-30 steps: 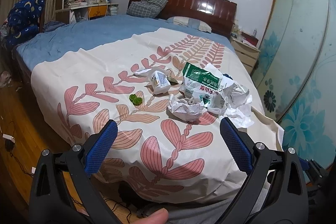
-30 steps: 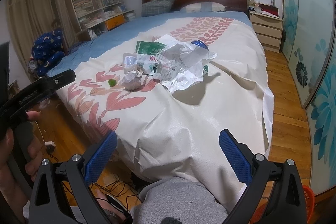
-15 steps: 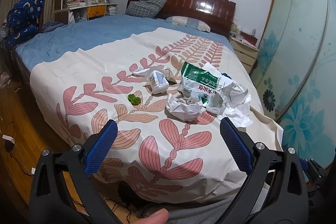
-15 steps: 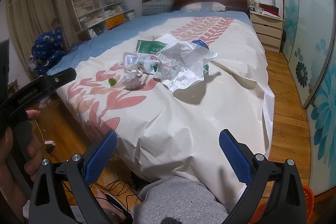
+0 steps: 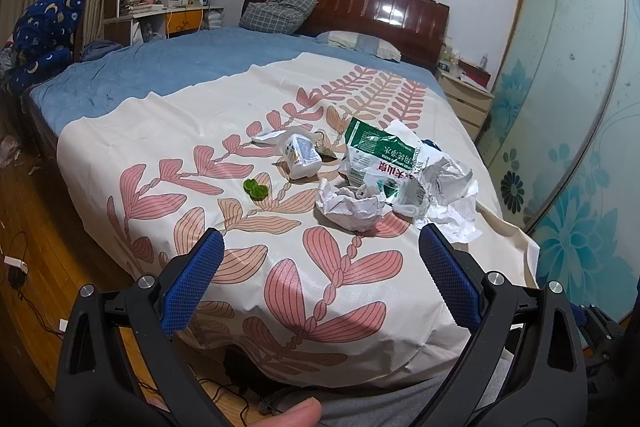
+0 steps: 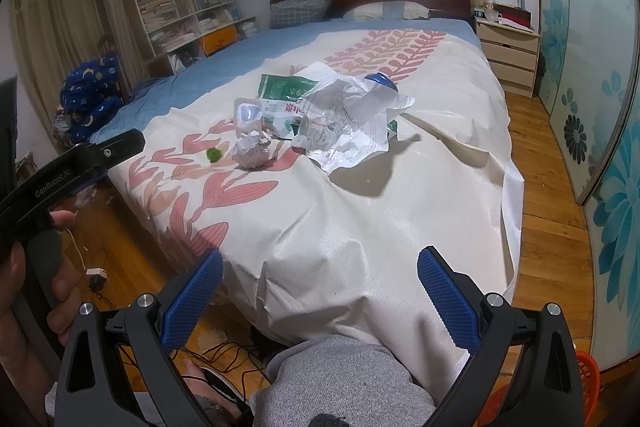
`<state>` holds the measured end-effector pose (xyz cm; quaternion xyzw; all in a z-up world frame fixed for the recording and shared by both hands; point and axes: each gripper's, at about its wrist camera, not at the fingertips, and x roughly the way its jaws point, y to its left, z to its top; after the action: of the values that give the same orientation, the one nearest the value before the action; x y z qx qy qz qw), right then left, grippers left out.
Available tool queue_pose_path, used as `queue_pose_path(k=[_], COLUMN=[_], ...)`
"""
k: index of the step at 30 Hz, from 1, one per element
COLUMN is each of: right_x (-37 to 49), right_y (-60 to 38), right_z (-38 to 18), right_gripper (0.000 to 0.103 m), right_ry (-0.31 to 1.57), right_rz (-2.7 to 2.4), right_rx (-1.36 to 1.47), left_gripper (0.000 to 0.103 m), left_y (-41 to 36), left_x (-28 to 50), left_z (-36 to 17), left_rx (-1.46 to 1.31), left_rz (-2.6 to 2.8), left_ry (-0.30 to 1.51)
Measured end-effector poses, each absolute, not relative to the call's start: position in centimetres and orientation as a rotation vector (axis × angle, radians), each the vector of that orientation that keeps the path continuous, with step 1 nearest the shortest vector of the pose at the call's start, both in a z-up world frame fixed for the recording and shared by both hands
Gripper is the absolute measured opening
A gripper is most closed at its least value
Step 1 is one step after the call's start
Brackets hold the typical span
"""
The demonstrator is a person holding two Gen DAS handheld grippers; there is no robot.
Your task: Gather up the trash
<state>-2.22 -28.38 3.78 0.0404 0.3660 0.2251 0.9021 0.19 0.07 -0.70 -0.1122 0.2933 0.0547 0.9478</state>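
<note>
We should reach well forward before squeezing, and start with the nearest scrap. Left to right: our left gripper (image 5: 320,275) hangs released and empty, the green scrap (image 5: 256,189) and crumpled paper ball (image 5: 352,207) lying on the bedspread (image 5: 280,287) ahead of it; our right gripper (image 6: 318,295), also spread wide, holds nothing, the crumpled wrappers (image 6: 344,123) well apart

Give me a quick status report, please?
Left tool open, empty. Right tool open, empty. Trash pile untouched on the bedspread. Nothing in the way.
</note>
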Motion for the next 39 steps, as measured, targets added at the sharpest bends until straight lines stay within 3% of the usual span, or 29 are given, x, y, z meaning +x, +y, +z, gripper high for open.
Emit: queue_pose_path(k=[25,27,39], right_x=[-1.4,-0.9,10.5], right_y=[-28.3,-28.4,-28.0], right_z=[3.7,3.7,2.4], right_gripper=[0.096,0.091,0.089], right_ry=[0.777,0.79,0.863], right_rz=[0.455,0.457,0.355], right_rx=[0.09,0.1,0.263], left_gripper=[0.097,0.097,0.097], left_y=[0.2,0.3,0.4], left_x=[0.1,0.1,1.3], left_z=[-0.6,-0.5,-1.0], left_rx=[-0.232,-0.23,-0.265], left_rz=[0.109,0.11,0.111], left_ry=[0.598,0.596,0.62])
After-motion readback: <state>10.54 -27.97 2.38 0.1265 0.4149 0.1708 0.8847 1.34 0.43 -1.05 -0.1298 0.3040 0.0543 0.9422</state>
